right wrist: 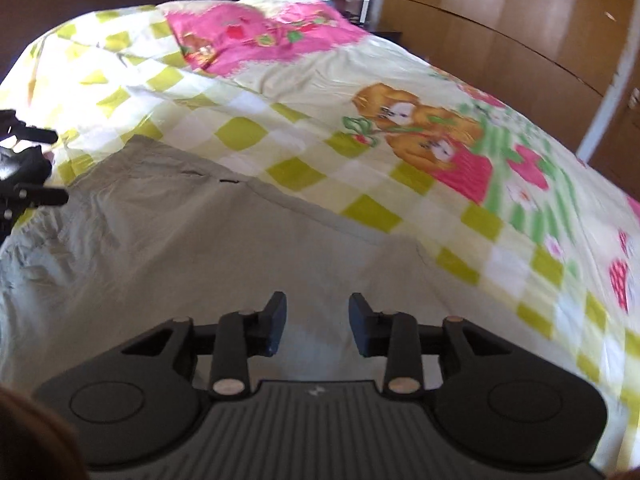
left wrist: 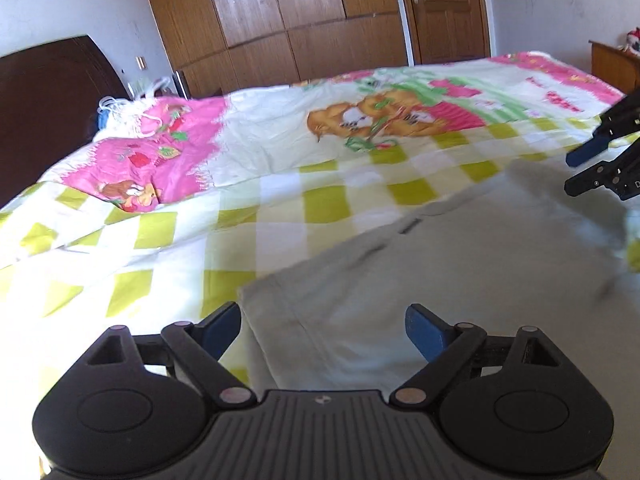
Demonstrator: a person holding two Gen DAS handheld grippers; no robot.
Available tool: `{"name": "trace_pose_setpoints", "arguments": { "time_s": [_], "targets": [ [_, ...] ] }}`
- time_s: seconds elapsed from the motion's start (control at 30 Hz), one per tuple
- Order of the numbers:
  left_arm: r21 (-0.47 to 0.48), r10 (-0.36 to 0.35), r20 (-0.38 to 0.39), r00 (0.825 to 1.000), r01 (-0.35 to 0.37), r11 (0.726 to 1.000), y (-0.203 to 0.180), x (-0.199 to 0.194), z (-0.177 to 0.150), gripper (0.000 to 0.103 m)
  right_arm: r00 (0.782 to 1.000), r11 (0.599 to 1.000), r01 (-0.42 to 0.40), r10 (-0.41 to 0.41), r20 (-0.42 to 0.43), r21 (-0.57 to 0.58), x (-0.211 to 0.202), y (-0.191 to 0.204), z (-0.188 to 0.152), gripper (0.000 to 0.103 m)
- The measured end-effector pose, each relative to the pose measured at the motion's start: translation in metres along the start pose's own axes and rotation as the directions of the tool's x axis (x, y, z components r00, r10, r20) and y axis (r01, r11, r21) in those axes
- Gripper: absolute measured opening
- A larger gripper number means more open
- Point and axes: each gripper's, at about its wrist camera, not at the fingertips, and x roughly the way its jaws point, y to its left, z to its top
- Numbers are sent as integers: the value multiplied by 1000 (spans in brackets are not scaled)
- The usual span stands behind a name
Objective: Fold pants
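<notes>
Pale grey-green pants lie flat on the bed, also in the right wrist view. My left gripper is open, hovering over the pants' near left corner, jaws wide apart and empty. My right gripper is open and empty above the pants' near edge. It also shows at the right edge of the left wrist view, over the pants' far right end. The left gripper shows at the left edge of the right wrist view.
The bed has a checked yellow-green and white cover with cartoon bears and a pink pillow. A dark headboard, a wooden wardrobe and a door stand behind.
</notes>
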Motion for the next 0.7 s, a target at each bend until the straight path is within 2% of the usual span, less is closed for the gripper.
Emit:
{"name": "trace_pose_setpoints", "arguments": {
  "time_s": [0.07, 0.17, 0.37, 0.4, 0.43, 0.5, 0.57, 0.6, 0.7],
  "targets": [
    [-27, -29, -33, 999, 28, 999, 20, 27, 10, 100, 1000, 998, -9, 8, -14, -68, 28, -5, 16, 47],
    [-51, -56, -63, 996, 53, 997, 37, 57, 19, 100, 998, 992, -21, 13, -60, -124, 65, -16, 27, 51],
    [-101, -134, -146, 980, 120, 988, 48, 88, 18, 100, 988, 990, -47, 27, -149, -136, 104, -33, 22, 51],
    [-99, -131, -166, 977, 115, 988, 45, 94, 17, 97, 988, 991, -40, 20, -154, -128, 108, -34, 20, 50],
    [-86, -113, -191, 975, 98, 992, 42, 98, 15, 87, 987, 993, -37, 19, -158, -115, 110, -35, 19, 49],
    [-69, -83, -215, 973, 69, 995, 39, 102, 11, 78, 987, 994, -48, 33, -160, -94, 111, -37, 19, 39],
    [-102, -77, -206, 975, 57, 993, 44, 102, 12, 63, 987, 995, -32, 17, -160, -92, 110, -37, 21, 8],
    [-116, -71, -204, 976, 48, 992, 46, 101, 13, 54, 986, 996, -25, 10, -165, -87, 111, -38, 22, 2],
    [-113, -71, -193, 979, 50, 992, 47, 98, 16, 38, 989, 997, -11, 0, -145, -76, 107, -40, 22, 0]
  ]
}}
